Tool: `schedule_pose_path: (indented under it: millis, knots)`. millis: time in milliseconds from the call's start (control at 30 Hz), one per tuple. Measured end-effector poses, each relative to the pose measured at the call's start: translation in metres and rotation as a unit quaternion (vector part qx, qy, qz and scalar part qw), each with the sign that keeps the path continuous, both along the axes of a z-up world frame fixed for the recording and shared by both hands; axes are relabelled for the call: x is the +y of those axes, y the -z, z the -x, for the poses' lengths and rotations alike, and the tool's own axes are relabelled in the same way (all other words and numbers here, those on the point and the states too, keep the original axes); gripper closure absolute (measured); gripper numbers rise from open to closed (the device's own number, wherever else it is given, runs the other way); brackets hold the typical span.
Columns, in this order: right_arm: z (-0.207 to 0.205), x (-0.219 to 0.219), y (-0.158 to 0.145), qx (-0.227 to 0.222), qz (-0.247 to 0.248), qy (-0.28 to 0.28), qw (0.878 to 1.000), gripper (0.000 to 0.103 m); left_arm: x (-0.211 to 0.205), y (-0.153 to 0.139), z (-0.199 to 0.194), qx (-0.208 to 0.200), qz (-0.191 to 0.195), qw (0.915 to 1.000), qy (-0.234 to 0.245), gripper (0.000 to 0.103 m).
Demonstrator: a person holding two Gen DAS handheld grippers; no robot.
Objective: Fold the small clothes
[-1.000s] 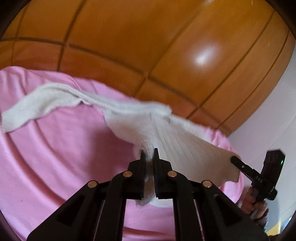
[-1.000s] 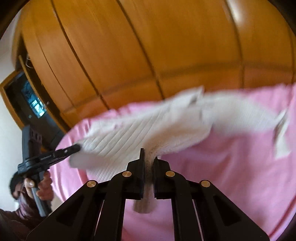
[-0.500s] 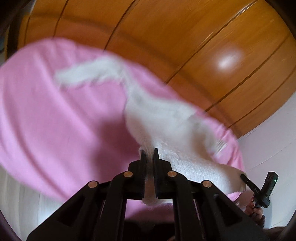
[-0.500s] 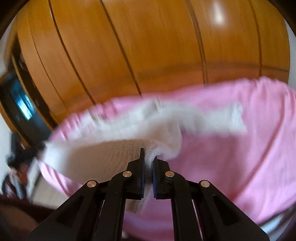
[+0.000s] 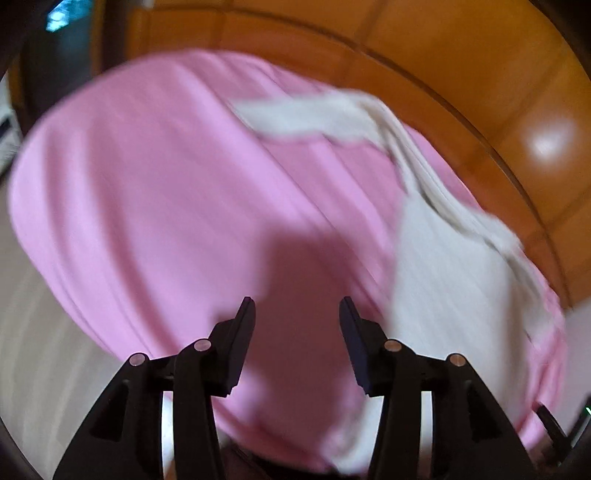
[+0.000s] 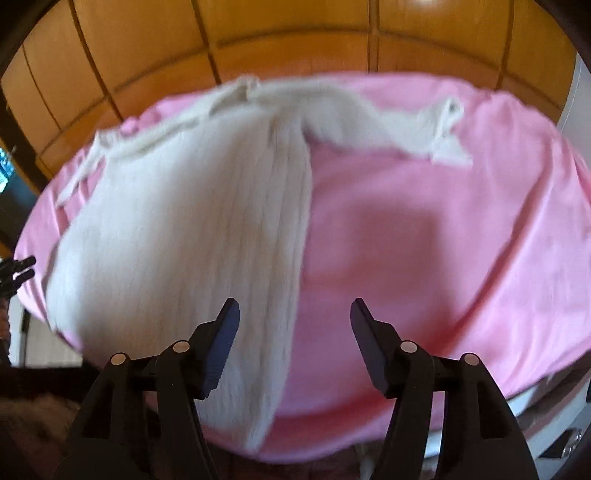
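Note:
A small white ribbed knit garment (image 6: 192, 221) lies spread on a pink cloth-covered surface (image 6: 443, 240), one sleeve stretching to the far right. In the left wrist view the garment (image 5: 450, 266) lies at the right, a sleeve reaching up and left. My left gripper (image 5: 297, 306) is open and empty above bare pink cloth, left of the garment. My right gripper (image 6: 295, 308) is open and empty above the garment's right edge. The left gripper's tips (image 6: 18, 271) show at the left edge of the right wrist view. Both views are motion-blurred.
Orange-brown wooden panelled doors (image 6: 258, 37) stand behind the pink surface. The pink cloth's front edge drops away just below both grippers. A dark opening with a bluish glint (image 5: 62, 14) is at the upper left of the left wrist view.
Both grippers were shut on the white garment and holding it up. Now both are open and the garment lies flat on the pink cloth. Both grippers have drawn back.

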State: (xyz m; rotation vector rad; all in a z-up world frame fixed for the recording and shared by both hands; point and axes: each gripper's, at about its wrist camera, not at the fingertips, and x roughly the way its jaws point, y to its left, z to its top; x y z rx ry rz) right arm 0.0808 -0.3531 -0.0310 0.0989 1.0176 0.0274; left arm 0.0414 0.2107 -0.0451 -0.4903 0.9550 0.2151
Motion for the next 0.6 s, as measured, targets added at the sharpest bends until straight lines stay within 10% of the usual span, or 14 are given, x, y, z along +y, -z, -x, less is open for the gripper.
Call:
schedule_pose_path:
  millis: [267,600]
  knots:
    - [-0.079,0.085,0.024,-0.003,-0.032,-0.077,0.997,0.041,0.06,0.008,-0.075,-0.003,-0.069,0.996,-0.056,0.04]
    - [-0.18,0.174,0.044,0.006,-0.051,-0.166,0.985,0.044,0.118,0.034,-0.171,0.001,-0.018,0.9952,-0.096,0.046]
